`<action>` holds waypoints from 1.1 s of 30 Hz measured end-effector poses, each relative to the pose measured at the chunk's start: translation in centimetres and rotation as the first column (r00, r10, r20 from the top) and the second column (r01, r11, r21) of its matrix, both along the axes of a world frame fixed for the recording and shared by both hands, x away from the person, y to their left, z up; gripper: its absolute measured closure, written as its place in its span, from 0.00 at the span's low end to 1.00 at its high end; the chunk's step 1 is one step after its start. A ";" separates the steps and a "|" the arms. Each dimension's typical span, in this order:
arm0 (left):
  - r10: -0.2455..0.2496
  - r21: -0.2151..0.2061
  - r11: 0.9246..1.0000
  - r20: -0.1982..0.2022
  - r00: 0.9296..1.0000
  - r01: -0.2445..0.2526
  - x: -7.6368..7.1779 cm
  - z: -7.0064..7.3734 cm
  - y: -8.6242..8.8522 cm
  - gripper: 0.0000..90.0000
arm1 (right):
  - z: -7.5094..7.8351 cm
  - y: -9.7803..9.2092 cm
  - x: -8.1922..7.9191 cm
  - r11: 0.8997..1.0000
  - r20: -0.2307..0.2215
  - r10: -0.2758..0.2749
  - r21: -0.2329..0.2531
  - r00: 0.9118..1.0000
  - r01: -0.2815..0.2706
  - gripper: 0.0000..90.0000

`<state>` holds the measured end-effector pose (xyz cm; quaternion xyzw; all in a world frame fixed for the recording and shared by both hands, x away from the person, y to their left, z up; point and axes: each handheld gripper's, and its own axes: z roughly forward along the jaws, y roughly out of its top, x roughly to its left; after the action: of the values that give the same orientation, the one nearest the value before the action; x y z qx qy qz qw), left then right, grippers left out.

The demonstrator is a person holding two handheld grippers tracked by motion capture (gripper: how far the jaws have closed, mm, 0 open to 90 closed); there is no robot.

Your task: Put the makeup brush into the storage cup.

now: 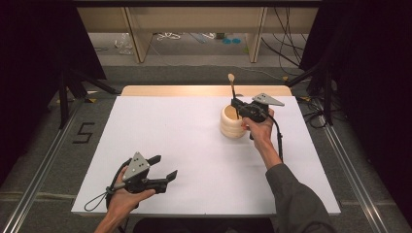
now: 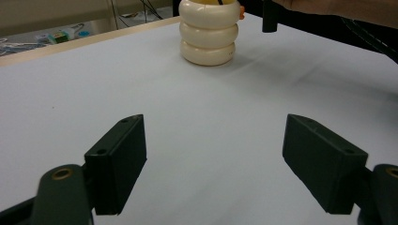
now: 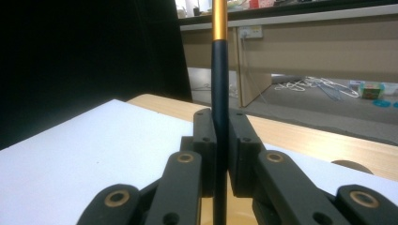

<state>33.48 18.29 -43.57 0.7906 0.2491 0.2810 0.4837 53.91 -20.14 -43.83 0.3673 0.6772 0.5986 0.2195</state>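
Jaws clenched tight on the brush (image 3: 219, 93) — right gripper (image 1: 241, 108) pinches its dark handle upright, directly above the cream ringed holder (image 1: 232, 123). Left gripper (image 1: 165, 167) hovers with jaws released, well apart over the white table (image 1: 194, 145).

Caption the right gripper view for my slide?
Right gripper shut on a dark brush handle, upright above the white table.
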 end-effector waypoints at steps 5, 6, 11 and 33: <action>0.011 0.002 1.000 -0.007 1.000 -0.011 -0.1 0.1 0.1 0.25 | 0.0 0.0 -0.1 1.000 -0.001 -0.002 -0.007 1.000 0.002 0.93; 0.012 0.002 1.000 -0.007 1.000 -0.012 -0.1 0.1 0.1 0.25 | 0.0 0.0 -0.1 1.000 -0.001 -0.002 -0.008 1.000 0.002 0.93; 0.011 -0.045 0.999 -0.064 0.998 -0.014 -0.5 -0.2 -0.3 0.25 | -0.1 0.0 -0.2 1.000 0.001 0.000 -0.007 1.000 0.000 0.93; 0.014 0.002 1.000 -0.006 1.000 -0.014 -0.2 0.1 0.1 0.25 | -0.4 -0.1 0.2 1.000 0.002 -0.009 -0.001 1.000 0.009 0.93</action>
<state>33.31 18.40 -43.49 0.7904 0.2557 0.2820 0.4800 54.08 -20.26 -44.20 0.3698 0.6756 0.5975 0.2232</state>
